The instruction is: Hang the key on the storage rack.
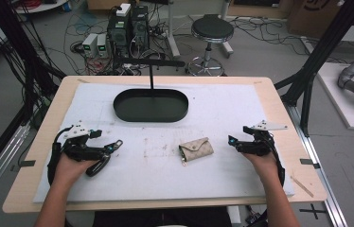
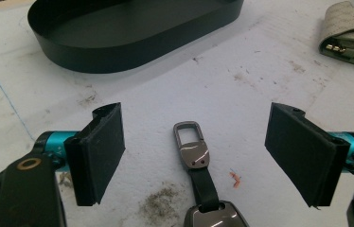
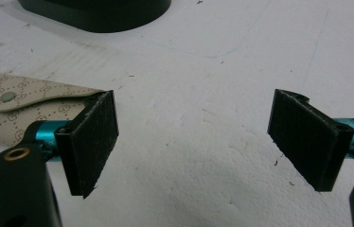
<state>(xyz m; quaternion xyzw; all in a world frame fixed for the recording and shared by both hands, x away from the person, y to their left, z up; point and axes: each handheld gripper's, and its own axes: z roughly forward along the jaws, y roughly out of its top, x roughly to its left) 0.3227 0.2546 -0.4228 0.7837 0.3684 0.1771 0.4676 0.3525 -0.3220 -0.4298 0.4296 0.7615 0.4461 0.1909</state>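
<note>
My left gripper has its jaws apart around a key fob, while my right gripper has its jaws apart beside a pouch.

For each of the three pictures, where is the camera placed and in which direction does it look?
High view: above the person's side, looking forward and down on the white padded table mat; both forearms, left gripper and right gripper show.
Left gripper view: rides on the left gripper, looking along its open jaws at a metal key fob with black strap.
Right gripper view: rides on the right gripper, jaws open over bare mat.
Shared: all three show the black oval tray and the beige patterned key pouch.
</note>
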